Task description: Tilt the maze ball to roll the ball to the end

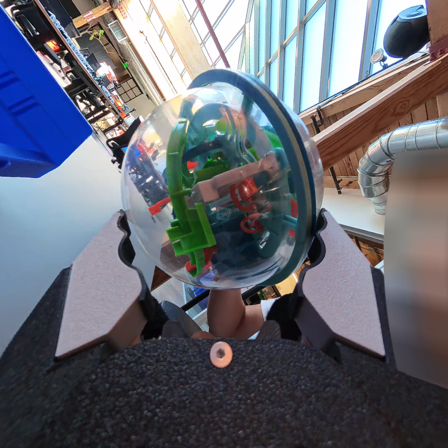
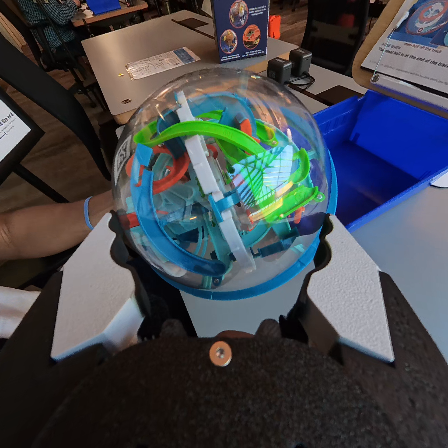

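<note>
Maze ball (image 2: pixel 221 179), a clear sphere packed with green, blue, orange and white tracks and ringed by a blue band, is held aloft between two handheld grippers. Its shell is pressed from both sides by the dark pads of the right gripper (image 2: pixel 219 232), with a blue bin (image 2: pixel 388 150) and a grey table (image 2: pixel 150 43) seen beyond. The sphere is likewise clamped by the left gripper (image 1: pixel 220 230), against tall windows (image 1: pixel 315 48) and a metal duct (image 1: pixel 378 174).
</note>
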